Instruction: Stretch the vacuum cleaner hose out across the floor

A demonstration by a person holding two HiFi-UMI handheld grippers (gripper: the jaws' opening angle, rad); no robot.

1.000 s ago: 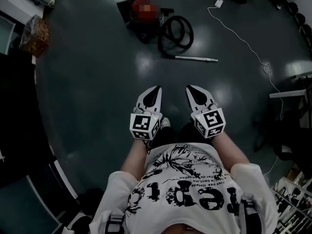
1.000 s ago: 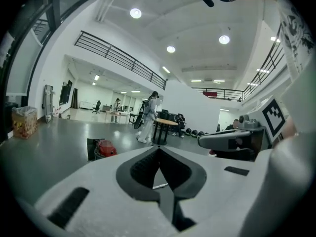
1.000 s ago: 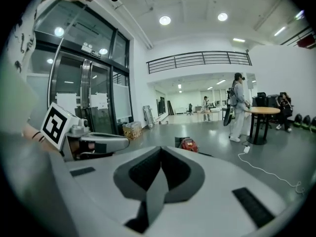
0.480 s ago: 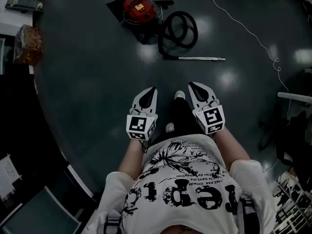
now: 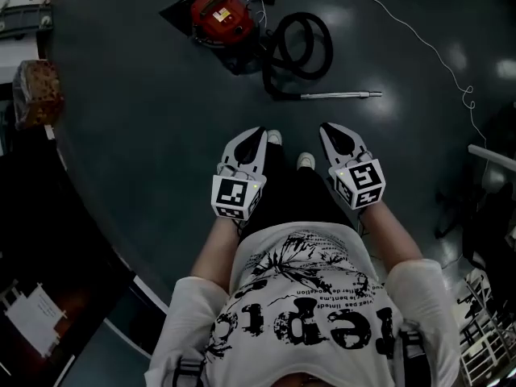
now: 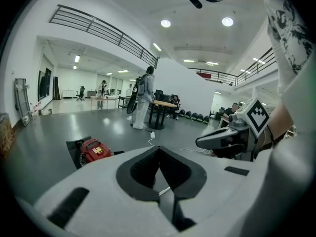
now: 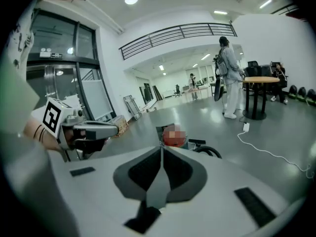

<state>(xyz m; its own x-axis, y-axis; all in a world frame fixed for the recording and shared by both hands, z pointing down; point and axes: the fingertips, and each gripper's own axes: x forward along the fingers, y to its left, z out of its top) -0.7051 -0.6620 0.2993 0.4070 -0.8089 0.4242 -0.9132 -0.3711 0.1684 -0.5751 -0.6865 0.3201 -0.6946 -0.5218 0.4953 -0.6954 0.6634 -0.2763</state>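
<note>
Both of your tongs are clenched on nothing. The left tongs [image 5: 258,132] and the right tongs [image 5: 330,128] hang side by side in front of your waist, tips pointing ahead and somewhat down. Each pair of jaws is pressed together, with only bare floor [image 5: 145,127] beyond them. Your shoes [image 5: 305,161] show between the two.

I judge the task not yet begun: nothing is gripped, and all of the stretching is left to do.

The nearest piece is the metal wand [image 5: 343,95], ahead of the tongs and well apart from them. It lies flat on the floor, crosswise to the way your tongs point and roughly ahead of the right tongs. Just past it, the black vacuum cleaner hose [image 5: 328,45] lies curled in a tight loop, one end meeting the wand. Further off, ahead and left of the left tongs, sits the red vacuum cleaner [image 5: 216,10]. A thin white cable [image 5: 419,40] trails over the floor, far to the right of the right tongs.
</note>
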